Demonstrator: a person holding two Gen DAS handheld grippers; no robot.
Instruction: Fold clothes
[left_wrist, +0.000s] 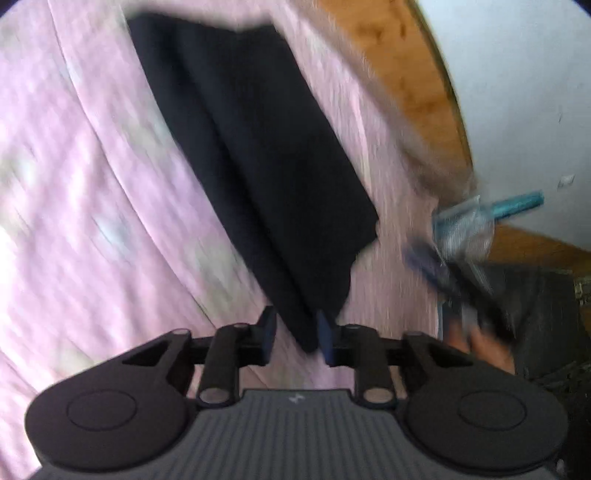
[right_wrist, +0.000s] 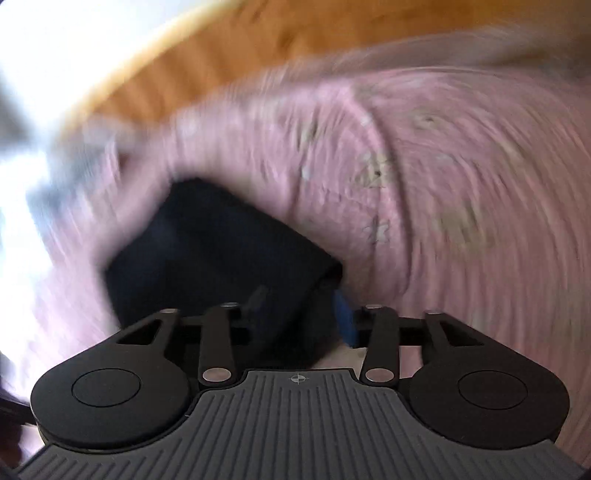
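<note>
1. Currently, my left gripper (left_wrist: 296, 338) has its two blue-padded fingers closed part-way, pinching the near corner of a black garment (left_wrist: 255, 147) between them.
2. Ahead of those fingers, the garment runs forward as a long folded strip across a pink bedsheet (left_wrist: 81, 184).
3. To the right of the left fingers I see my right gripper (left_wrist: 458, 236), blurred, near a wooden bed frame (left_wrist: 402, 70).
4. My right gripper (right_wrist: 300, 314) also grips the black garment (right_wrist: 207, 251); cloth fills the gap between its fingers and hides most of the left one.
5. Beyond the right fingers lies the pink bedsheet (right_wrist: 461, 166), smeared by motion.
</note>
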